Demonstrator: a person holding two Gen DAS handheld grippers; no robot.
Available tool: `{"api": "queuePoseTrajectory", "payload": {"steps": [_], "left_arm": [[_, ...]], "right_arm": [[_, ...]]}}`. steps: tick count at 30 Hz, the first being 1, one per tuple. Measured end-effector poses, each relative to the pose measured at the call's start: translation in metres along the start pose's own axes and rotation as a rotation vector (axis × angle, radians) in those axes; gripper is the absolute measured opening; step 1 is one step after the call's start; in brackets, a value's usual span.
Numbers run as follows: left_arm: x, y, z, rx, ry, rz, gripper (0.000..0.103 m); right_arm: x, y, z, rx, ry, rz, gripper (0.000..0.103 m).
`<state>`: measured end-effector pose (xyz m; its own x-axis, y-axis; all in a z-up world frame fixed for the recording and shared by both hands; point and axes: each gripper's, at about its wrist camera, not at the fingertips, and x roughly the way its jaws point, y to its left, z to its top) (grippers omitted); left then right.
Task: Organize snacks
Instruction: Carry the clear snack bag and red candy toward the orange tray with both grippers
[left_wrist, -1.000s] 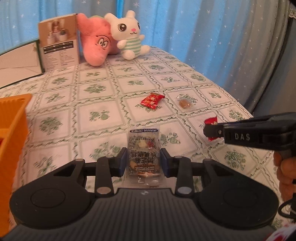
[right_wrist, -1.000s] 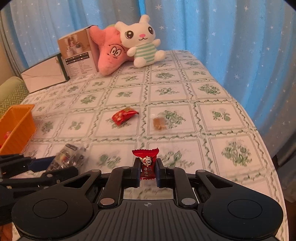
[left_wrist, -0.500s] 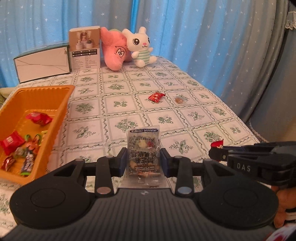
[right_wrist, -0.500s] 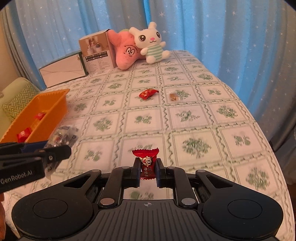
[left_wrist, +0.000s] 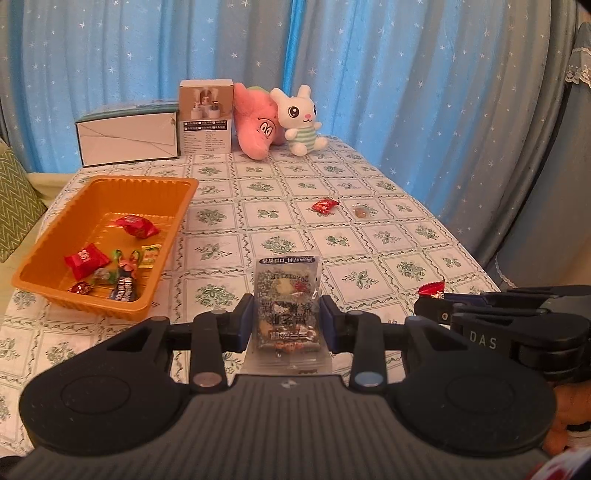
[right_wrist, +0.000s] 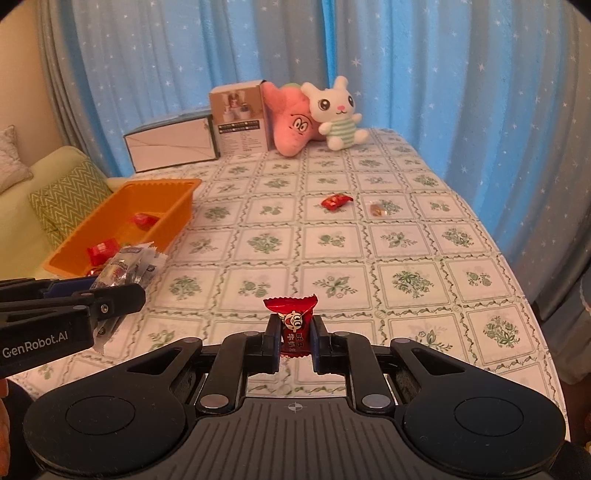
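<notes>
My left gripper (left_wrist: 286, 321) is shut on a clear nut-mix packet (left_wrist: 287, 302) and holds it above the table's near edge. My right gripper (right_wrist: 293, 334) is shut on a red candy (right_wrist: 291, 325), also held above the table. An orange tray (left_wrist: 48, 247) with several wrapped snacks stands at the left; it also shows in the right wrist view (right_wrist: 177, 210). A red snack (left_wrist: 324, 205) and a small clear snack packet (left_wrist: 360, 211) lie on the tablecloth further back. The right gripper (left_wrist: 432, 295) shows at the right of the left wrist view.
Two boxes (left_wrist: 127, 134) and two plush toys (left_wrist: 277, 122) stand at the table's far end before blue curtains. A sofa with a green cushion (right_wrist: 66, 199) is left of the table. The table's right edge (right_wrist: 517, 280) drops off.
Both grippers have pulled back and risen, each still holding its snack. The orange tray and the table's far end have come fully into view.
</notes>
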<state>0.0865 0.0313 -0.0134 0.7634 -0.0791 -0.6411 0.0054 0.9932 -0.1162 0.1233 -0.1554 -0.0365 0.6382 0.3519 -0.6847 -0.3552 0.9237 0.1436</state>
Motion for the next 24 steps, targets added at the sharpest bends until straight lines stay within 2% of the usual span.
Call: {"api": "queuePoseTrajectory", "payload": {"steps": [10, 24], "left_arm": [[-0.033, 0.012, -0.003, -0.003, -0.024, 0.026, 0.034], [-0.054, 0.037, -0.004, -0.044, -0.05, 0.065, 0.034]], "right_arm": [[-0.018, 0.027, 0.003, -0.028, -0.021, 0.031, 0.016], [-0.021, 0.05, 0.004, -0.06, -0.026, 0.067, 0.016]]}}
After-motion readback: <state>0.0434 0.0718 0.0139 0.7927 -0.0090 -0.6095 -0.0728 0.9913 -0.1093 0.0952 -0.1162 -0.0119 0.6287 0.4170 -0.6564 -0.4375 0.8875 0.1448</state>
